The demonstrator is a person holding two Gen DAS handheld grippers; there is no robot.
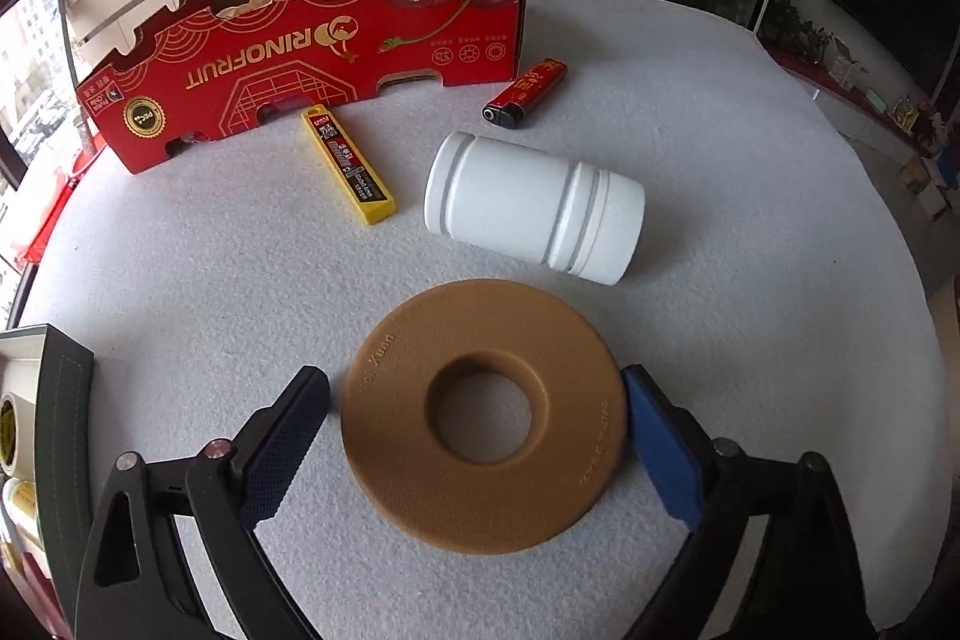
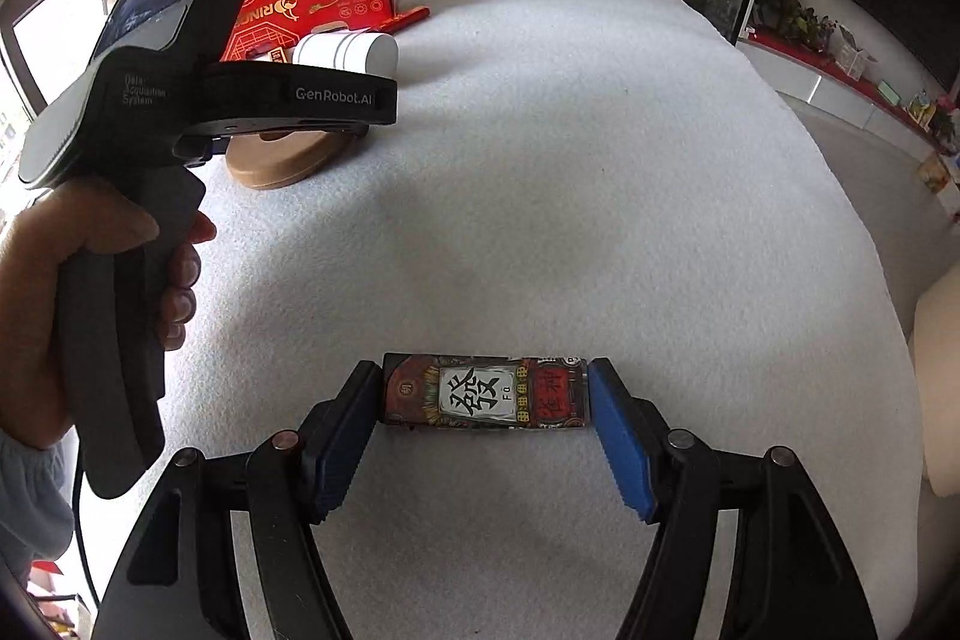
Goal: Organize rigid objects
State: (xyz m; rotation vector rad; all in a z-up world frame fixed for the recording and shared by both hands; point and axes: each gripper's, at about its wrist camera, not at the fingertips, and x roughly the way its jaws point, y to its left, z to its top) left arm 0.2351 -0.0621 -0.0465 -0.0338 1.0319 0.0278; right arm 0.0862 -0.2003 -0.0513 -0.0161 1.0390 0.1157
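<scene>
Jaws of the left gripper [image 1: 480, 418] stand spread around a tan ring [image 1: 487, 415] lying flat on the near counter [image 1: 750, 232]; right gripper [image 2: 485, 394] jaws clamp a printed lighter [image 2: 485, 391] endwise, low over the counter.

The counter [image 1: 180, 280] wears a nubby, matt felt-like cloth. The tan ring [image 1: 486, 418] looks like finely grained matt plastic, though it may be rubber. The white jar [image 1: 534, 208] is smooth, satiny plastic. The red box [image 1: 312, 40] is printed cardboard with a slight sheen. The lighter [image 2: 486, 391] carries a glossy printed wrap.
</scene>
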